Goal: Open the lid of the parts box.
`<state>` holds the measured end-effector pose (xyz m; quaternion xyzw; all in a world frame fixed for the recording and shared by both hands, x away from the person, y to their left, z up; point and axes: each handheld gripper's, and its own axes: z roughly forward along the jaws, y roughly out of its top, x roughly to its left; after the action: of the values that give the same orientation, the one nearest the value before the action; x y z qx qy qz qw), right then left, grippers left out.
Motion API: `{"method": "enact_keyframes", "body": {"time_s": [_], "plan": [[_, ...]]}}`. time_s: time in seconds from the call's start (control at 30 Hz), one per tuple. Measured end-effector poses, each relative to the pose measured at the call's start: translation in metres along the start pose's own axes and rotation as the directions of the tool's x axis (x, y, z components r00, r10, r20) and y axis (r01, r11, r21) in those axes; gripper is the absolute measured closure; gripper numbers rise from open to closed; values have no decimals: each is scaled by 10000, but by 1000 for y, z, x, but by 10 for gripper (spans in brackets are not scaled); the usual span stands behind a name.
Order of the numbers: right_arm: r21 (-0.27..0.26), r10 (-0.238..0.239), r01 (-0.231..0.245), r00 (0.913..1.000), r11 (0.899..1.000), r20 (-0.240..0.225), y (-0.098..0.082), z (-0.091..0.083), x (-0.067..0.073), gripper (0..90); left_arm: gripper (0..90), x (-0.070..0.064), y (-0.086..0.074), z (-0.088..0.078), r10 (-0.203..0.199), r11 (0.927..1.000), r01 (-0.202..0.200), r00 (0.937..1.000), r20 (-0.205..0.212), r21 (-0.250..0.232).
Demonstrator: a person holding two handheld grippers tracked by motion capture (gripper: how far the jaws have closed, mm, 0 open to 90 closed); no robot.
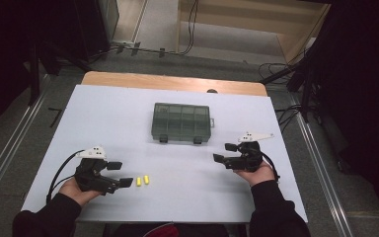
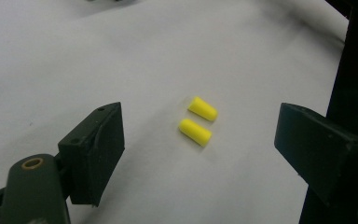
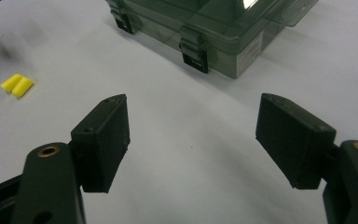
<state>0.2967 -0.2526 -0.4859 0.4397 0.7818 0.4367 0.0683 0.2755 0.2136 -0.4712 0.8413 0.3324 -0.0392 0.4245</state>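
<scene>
White table (image 1: 128,106), dark room. Left gripper (image 1: 120,174) jaws wide apart, empty; two yellow earplugs (image 2: 199,120) lie just ahead between them, side by side. Risk: pinching both, or one rolling off. Right gripper (image 1: 225,152) also spread, empty, near closed box (image 1: 181,122).

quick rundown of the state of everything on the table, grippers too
left gripper: open, jaws wide, nothing between them, aimed at the earplugs
right gripper: open, empty, jaws toward the box
two yellow earplugs: lying on their sides next to each other on the table, untouched
compartment box: lid shut, both front latches down, flat on the table
table: white top, wooden strip at the far edge
</scene>
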Motion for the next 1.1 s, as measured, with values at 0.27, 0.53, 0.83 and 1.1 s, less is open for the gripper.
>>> {"method": "enact_keyframes", "body": {"time_s": [0.27, 0.53, 0.83, 1.1], "plan": [[-13, 62, -62, 9999, 10000, 96, 9, 3, -7, 246, 162, 0, 0, 0, -4, 10000, 4, 10000, 7, -1], [39, 106, -107, 9997, 9999, 223, 17, 11, -12, 248, 162, 0, 0, 0, 20, 10000, -20, 10000, -29, 16], [310, 188, -194, 9996, 9993, 215, 25, 21, -18, 248, 162, 0, 0, 0, -20, 10000, 20, 10000, -7, -17], [319, 188, -196, 9995, 9993, 251, 34, 27, -22, 248, 162, 1, 0, 0, 21, 10000, -21, 10000, -30, -80]]}}
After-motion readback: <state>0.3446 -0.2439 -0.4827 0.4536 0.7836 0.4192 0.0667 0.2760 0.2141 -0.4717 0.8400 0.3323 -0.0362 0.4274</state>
